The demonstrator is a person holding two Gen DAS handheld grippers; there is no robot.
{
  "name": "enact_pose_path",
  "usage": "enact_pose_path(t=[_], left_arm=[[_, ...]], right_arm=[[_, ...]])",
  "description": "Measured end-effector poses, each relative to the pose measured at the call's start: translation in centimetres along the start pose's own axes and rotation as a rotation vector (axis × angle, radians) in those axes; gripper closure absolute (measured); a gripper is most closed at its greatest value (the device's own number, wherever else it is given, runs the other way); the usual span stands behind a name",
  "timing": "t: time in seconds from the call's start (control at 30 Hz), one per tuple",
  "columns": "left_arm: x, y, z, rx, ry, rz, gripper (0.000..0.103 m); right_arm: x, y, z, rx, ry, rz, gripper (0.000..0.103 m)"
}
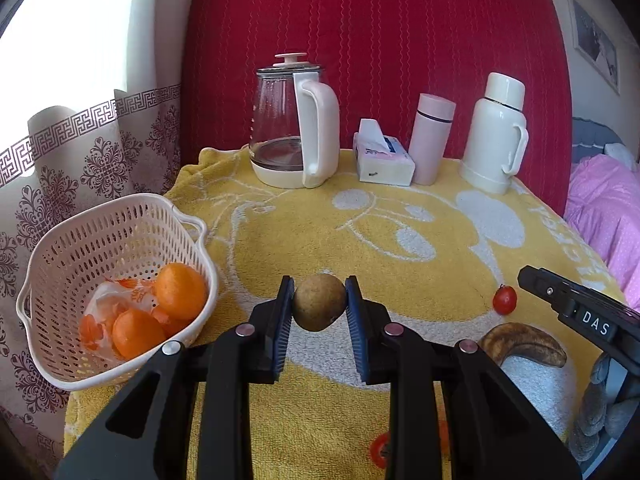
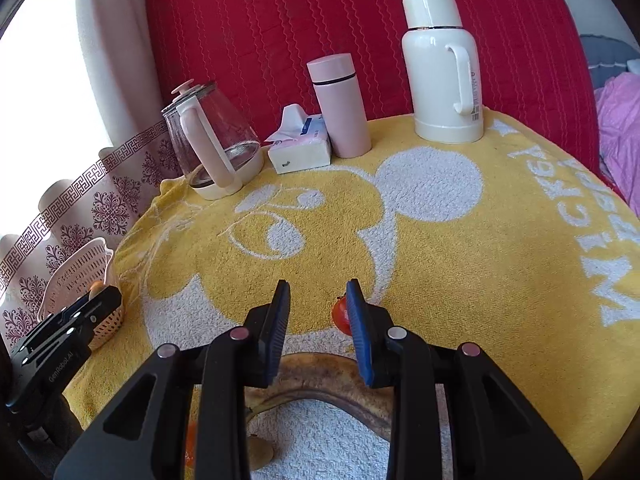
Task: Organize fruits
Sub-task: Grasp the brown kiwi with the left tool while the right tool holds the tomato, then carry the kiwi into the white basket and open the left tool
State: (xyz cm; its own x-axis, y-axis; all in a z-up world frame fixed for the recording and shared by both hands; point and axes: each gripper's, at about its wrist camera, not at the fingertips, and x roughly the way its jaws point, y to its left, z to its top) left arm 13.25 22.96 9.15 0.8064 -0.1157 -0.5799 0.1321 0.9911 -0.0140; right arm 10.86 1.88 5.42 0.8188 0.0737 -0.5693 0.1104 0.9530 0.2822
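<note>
The middle of the counter point(image 2: 460, 264) lies open, hemmed at the back by a kettle point(image 1: 294, 120), tissue box point(image 1: 382, 160), bottle point(image 1: 432, 138) and flask point(image 1: 496, 132), at the left edge by the basket point(image 1: 72, 264), with a tomato point(image 1: 505, 299) and banana point(image 1: 524, 346) lying near the right claw point(image 2: 318, 308).

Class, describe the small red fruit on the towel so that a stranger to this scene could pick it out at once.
Start at the yellow towel covering the table, then go to its near right part, where a browned banana lies. Just beyond the banana sits the tomato. It is the only red fruit, round and much smaller than the banana and the brown fruit held in the left tongs.
</note>
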Motion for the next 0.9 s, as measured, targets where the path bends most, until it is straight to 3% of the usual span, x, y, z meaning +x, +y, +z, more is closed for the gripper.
enact_pose_path(t=[0.23, 0.3, 0.47, 0.57, 0.8, 0.9], left_arm=[[-0.6, 2.7, 0.8, -0.082, -0.005, 0.046, 0.076], [-0.8, 3.3, 0.9, -0.096, -0.006, 0.052, 0.076], [-1.4, 4.4, 1.4, -0.124, -0.025, 0.065, 0.076], [-1.6, 5.3, 1.7, -0.146, -0.031, 0.079, 0.076], [-1.8, 8.6, 2.2, -0.209, -0.042, 0.14, 0.076], [-1.8, 10.4, 2.3, -0.247, -0.047, 0.169, 0.076]], right_arm=[[0.2, -0.4, 0.0, 0.009, 0.011, -0.001, 0.072], [0.5, -1.8, 0.2, 0.071, 0.026, 0.0, 0.062], [1.7, -6.6, 0.5, 0.292, 0.086, 0.025, 0.061], [2.3, -7.7, 0.3, 0.352, 0.111, 0.041, 0.061], [3.6, -4.5, 0.4, 0.214, 0.131, 0.061, 0.061], [4.9, -3.6, 0.6, 0.165, 0.153, 0.005, 0.061]])
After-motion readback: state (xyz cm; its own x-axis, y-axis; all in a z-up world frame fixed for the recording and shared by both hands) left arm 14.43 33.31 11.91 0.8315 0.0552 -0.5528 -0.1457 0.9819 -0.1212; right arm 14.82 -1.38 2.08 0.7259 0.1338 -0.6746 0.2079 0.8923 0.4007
